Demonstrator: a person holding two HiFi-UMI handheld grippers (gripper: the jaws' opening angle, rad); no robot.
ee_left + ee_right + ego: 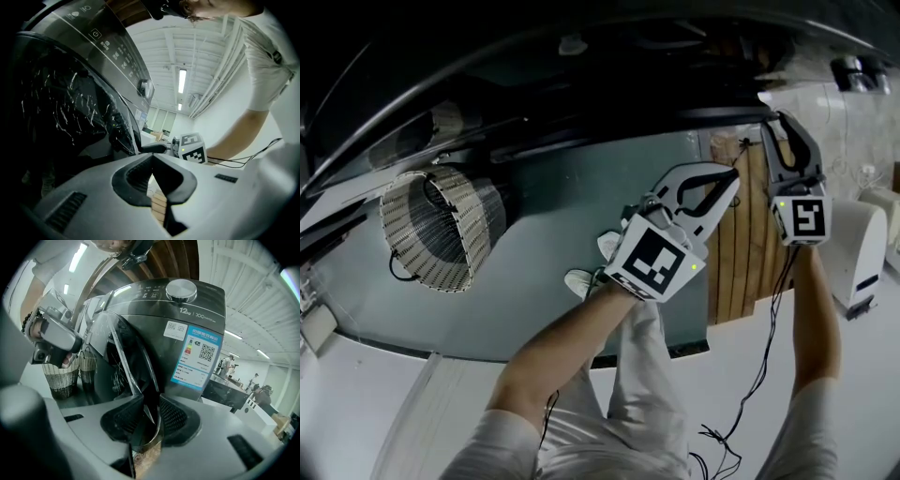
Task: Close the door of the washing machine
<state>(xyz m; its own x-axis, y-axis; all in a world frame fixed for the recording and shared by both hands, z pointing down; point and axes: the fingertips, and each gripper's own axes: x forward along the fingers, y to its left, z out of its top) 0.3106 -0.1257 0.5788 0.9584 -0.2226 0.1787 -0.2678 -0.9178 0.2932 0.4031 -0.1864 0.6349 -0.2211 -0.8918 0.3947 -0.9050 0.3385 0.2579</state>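
Note:
The dark washing machine (187, 319) fills the right gripper view, with its round glass door (126, 352) swung out toward me. My right gripper (148, 413) has the door's rim between its pads and is shut on it. From the head view this gripper (778, 122) sits at the machine's (581, 84) right edge. My left gripper (731, 176) hovers just left of it, shut and empty. In the left gripper view its jaws (152, 159) meet with nothing between them. The door glass (84, 108) stands close on the left, and the right gripper's marker cube (193, 148) shows ahead.
A wicker basket (441, 230) stands on the grey floor mat (544, 300) left of the machine. A wooden panel (750, 234) and a white appliance (862, 248) are at the right. Cables (750, 412) trail by my legs. People stand far back (229, 364).

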